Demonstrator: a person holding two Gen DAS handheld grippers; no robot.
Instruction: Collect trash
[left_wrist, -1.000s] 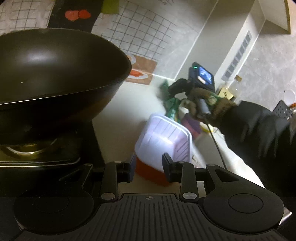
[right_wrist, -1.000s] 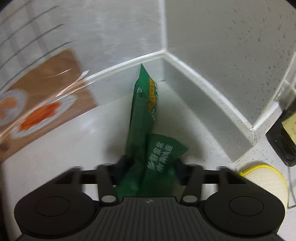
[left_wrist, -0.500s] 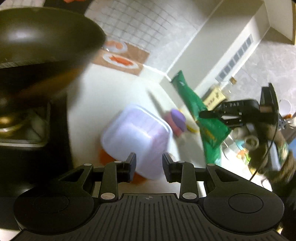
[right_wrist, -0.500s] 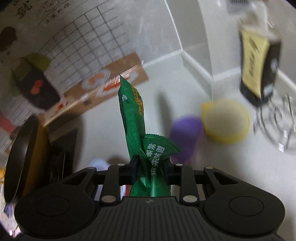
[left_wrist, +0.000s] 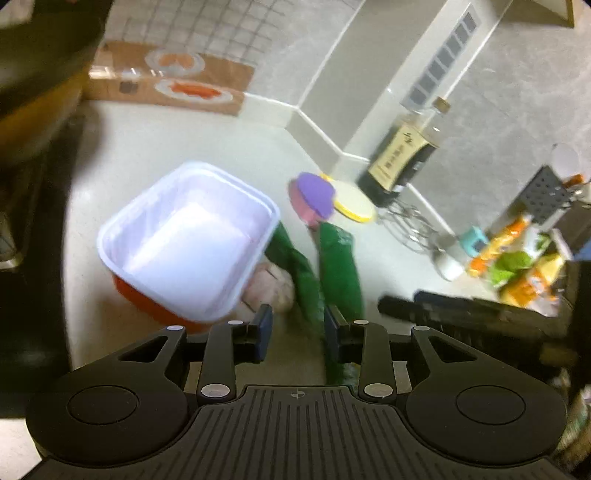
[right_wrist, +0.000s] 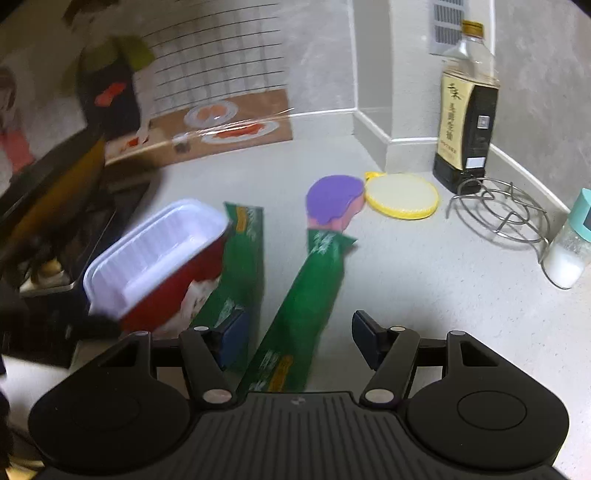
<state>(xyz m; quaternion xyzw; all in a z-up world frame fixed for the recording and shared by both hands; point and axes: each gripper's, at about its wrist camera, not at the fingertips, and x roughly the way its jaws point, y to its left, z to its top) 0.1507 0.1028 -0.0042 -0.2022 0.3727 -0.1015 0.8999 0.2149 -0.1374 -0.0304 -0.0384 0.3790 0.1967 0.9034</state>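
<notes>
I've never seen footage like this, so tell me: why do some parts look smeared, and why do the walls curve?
Left wrist view: the white tray and green wrappers are motion-smeared, the dark pan at the left edge most of all; straight wall edges bow from the fisheye lens. Right wrist view: the left side blurs, while the sauce bottle and wire trivet stay sharp.

Two green snack wrappers lie on the desk, one beside the single white-lined red tray and the other lying apart from it. There is one purple-topped pink sponge, one round yellow scrubber, one dark sauce bottle, one wire trivet and one teal-capped shaker. Two hand-held grippers are counted, the left one and the right one, and at the left edge sits one dark wok, blurred.
</notes>
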